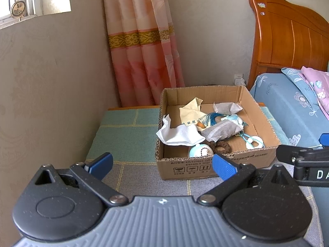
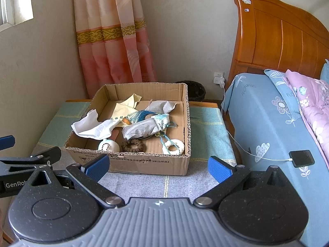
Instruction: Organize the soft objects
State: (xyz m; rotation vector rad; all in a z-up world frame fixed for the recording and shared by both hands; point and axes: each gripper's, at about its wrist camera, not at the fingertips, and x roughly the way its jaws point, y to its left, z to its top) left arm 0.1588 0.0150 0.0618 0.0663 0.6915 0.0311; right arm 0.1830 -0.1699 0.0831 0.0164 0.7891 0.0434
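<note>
An open cardboard box point(image 1: 216, 164) point(image 2: 131, 162) sits on a cloth-covered low table. Inside lie a white tissue point(image 1: 178, 134) point(image 2: 92, 127), a yellow cloth point(image 1: 190, 111) point(image 2: 125, 107), grey wrappers point(image 1: 220, 131) point(image 2: 141, 128), blue cord point(image 1: 211, 118), a brown scrunchie point(image 1: 221, 147) point(image 2: 132, 145), a white scrunchie point(image 1: 255, 142) point(image 2: 173, 147) and a pale round pouch point(image 1: 200, 150) point(image 2: 109, 146). My left gripper point(image 1: 162, 163) hovers open just before the box. My right gripper point(image 2: 159, 165) is open too, also short of the box front. Both hold nothing.
The table's green and grey checked cloth point(image 1: 127, 131) point(image 2: 207, 127) lies between a wall at the left and a bed with blue sheet point(image 2: 267, 123) at the right. A phone on a charging cable point(image 2: 301, 158) rests on the bed. A curtain point(image 1: 141, 41) hangs behind.
</note>
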